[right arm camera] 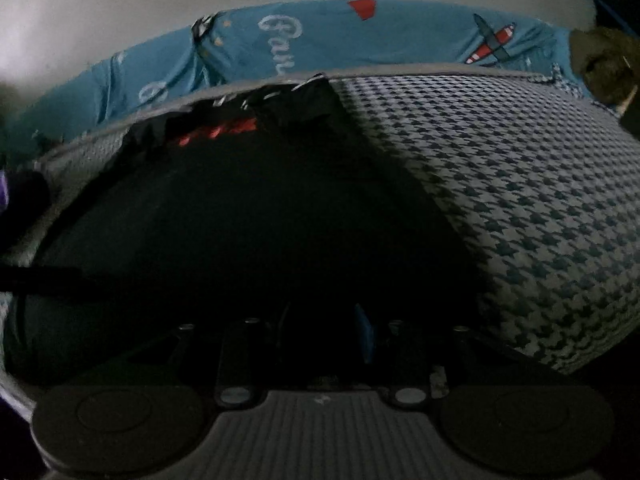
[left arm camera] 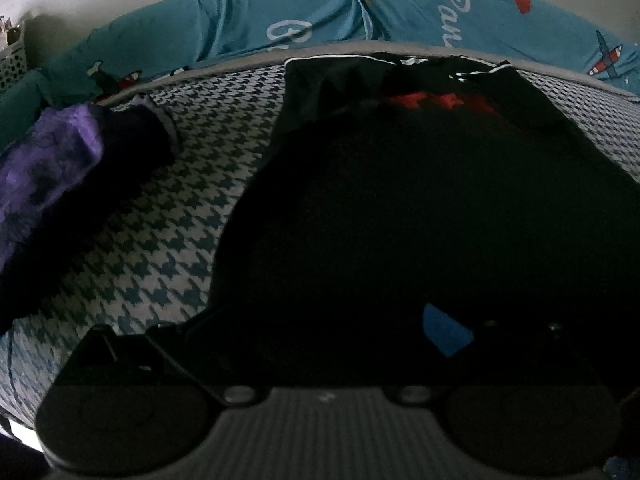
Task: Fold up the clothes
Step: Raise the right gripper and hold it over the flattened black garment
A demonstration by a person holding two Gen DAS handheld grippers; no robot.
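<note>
Since the black garment point(left arm camera: 400, 208) with the red print lies spread on the houndstooth mattress point(left arm camera: 168, 248), the fold looks under way. Both grippers' jaws are lost in its darkness; their state cannot be told. Next, the lifted edge probably needs carrying across squarely.

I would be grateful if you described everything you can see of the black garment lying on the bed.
The black garment is a dark, soft-looking fabric piece spread mostly flat on the houndstooth cover. A red print shows near its far end, where thin white trim edges the rumpled, partly folded fabric by the cover's grey border. Its near end runs under both cameras, too dark to show any grip. A purple garment lies apart on its left.
</note>
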